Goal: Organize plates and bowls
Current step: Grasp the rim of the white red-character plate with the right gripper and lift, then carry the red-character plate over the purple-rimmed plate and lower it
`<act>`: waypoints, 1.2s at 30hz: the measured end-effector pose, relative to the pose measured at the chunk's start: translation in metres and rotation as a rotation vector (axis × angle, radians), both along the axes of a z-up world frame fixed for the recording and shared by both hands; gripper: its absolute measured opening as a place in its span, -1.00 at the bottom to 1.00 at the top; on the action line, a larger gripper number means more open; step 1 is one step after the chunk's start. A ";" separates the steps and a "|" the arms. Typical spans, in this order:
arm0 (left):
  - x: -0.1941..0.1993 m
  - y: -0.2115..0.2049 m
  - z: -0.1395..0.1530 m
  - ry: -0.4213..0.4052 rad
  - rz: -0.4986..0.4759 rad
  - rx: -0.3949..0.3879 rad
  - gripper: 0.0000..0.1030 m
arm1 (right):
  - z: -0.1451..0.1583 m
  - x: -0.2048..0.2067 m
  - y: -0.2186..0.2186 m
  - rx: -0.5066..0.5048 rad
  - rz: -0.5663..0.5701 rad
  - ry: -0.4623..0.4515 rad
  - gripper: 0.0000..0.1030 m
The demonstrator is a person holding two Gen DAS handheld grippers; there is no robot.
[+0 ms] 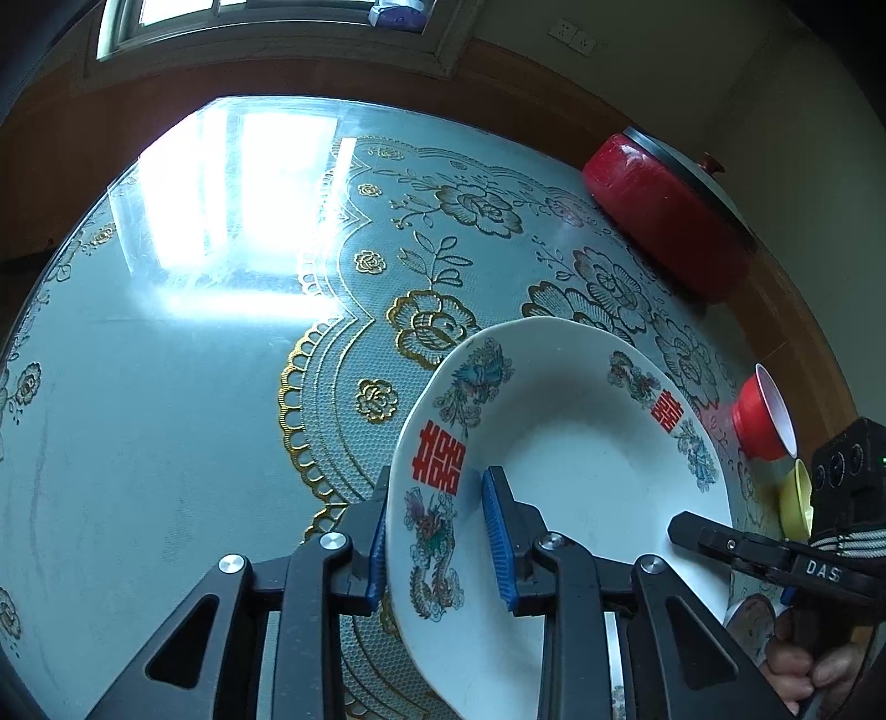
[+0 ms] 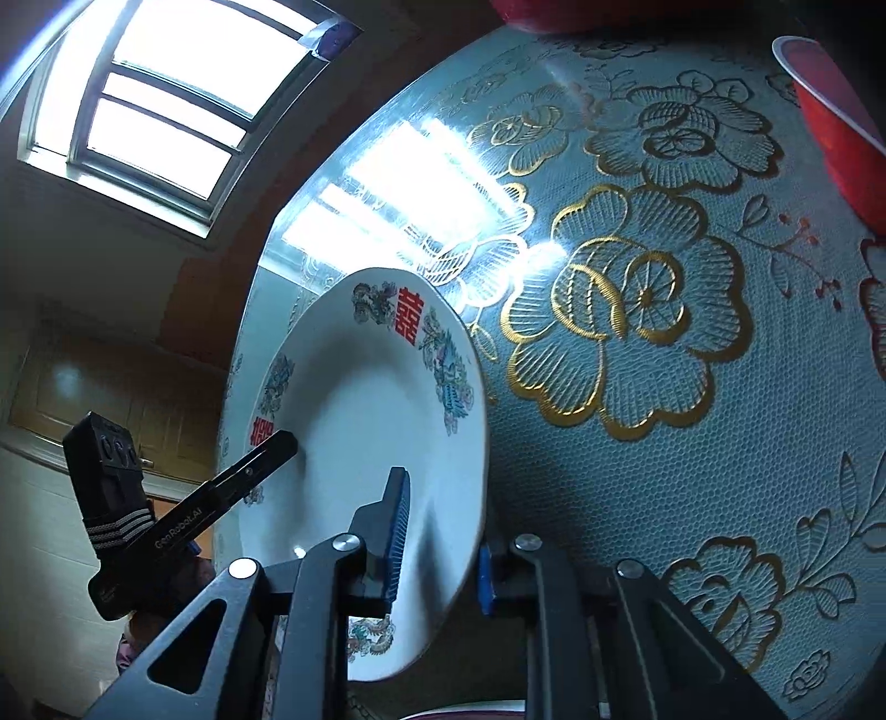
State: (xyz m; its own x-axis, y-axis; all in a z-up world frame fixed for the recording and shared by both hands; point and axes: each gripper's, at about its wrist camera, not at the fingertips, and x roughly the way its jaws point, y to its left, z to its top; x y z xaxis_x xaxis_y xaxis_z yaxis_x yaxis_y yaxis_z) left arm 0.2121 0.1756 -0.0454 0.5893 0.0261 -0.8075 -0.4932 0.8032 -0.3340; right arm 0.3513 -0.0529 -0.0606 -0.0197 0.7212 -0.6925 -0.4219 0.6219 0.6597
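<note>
2 tools share 1 white plate (image 1: 581,459), held tilted above the counter (image 1: 166,415). The left tool (image 1: 437,543) straddles the plate's near-left rim, 1 blue-padded finger behind the rim and 1 in front on the inner face; the outer pad sits against the back of the rim, but the inner pad shows a sliver of white beside it, so I cannot tell if the grip is fully tight. In the right wrist view the right tool (image 2: 443,548) brackets the opposite rim of the plate (image 2: 365,443), its left pad on the inner face and its right pad behind the edge, clamped on it as far as the view shows.

The plate carries red double-happiness characters and dragon-and-phoenix prints around its border.

Along the counter's far right edge stands a red pot (image 1: 659,216) with a lid, close to the wall. Nearer, a red bowl (image 1: 764,415) lies just beside the plate's right rim, and a yellow bowl (image 1: 797,498) sits just beyond it, near the right tool's body. A 2nd patterned dish (image 1: 750,623) peeks out below the plate's lower right edge.

Left of the plate, the glass-topped, lace-patterned counter runs broad and bare to its curved edge, with bright window (image 1: 249,22) glare on it.
</note>
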 end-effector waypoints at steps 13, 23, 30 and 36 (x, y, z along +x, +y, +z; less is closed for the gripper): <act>-0.024 -0.029 0.010 -0.029 -0.038 0.018 -0.53 | 0.010 0.000 -0.018 -0.040 -0.001 -0.053 -0.72; -0.037 -0.044 0.020 -0.059 -0.043 0.035 -0.55 | 0.017 -0.011 -0.026 -0.034 0.008 -0.069 -0.72; -0.046 -0.059 0.023 -0.081 -0.057 0.047 -0.53 | 0.014 -0.020 -0.033 -0.043 0.026 -0.077 -0.72; -0.054 -0.073 0.031 -0.129 -0.063 0.072 -0.50 | 0.019 -0.027 -0.043 -0.031 0.023 -0.102 -0.70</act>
